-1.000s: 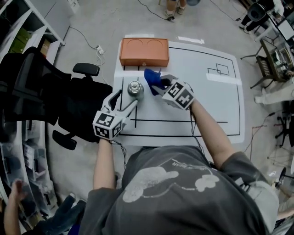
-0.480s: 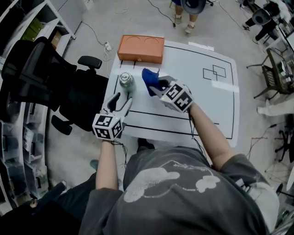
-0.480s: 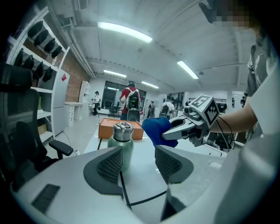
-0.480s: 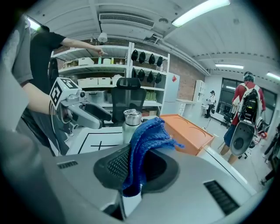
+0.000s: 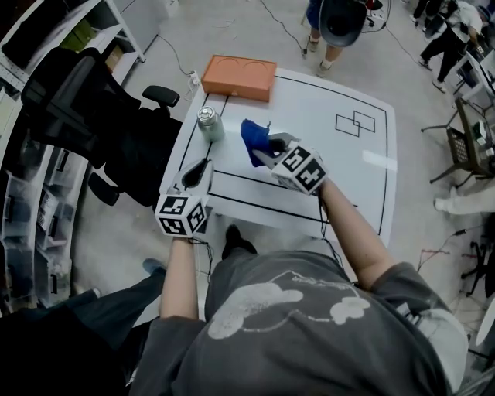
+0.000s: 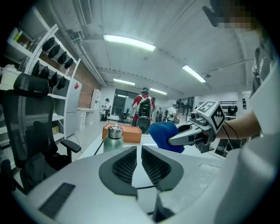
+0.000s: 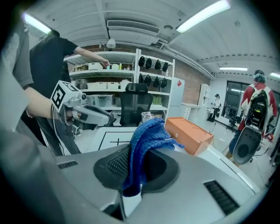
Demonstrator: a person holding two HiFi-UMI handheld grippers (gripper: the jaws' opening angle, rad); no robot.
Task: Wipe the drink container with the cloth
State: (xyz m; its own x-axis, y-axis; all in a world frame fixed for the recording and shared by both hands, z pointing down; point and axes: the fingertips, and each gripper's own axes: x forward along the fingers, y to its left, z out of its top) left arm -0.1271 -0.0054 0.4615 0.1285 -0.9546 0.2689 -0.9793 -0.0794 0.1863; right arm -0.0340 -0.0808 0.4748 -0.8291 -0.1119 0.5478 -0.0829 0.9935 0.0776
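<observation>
A green metal drink bottle (image 5: 209,124) with a silver cap stands upright at the white table's (image 5: 348,186) far left corner. My left gripper (image 5: 203,166) hangs over the table's left edge, well short of the bottle (image 6: 113,138). Its jaws are closing, only a thin slit is left, and nothing is between them. My right gripper (image 5: 267,155) is shut on a bunched blue cloth (image 5: 254,141), held above the table to the right of the bottle. In the right gripper view the cloth (image 7: 146,140) drapes over the jaws and the bottle (image 7: 147,117) shows just behind it.
An orange box (image 5: 238,76) lies at the table's far edge behind the bottle. A black office chair (image 5: 93,116) stands close to the table's left side, with shelving beyond it. A person (image 5: 336,19) stands past the far edge.
My left gripper's jaws have gone from wide apart to nearly together, and it has drawn back from the bottle toward the left edge. The right gripper still holds the cloth.
</observation>
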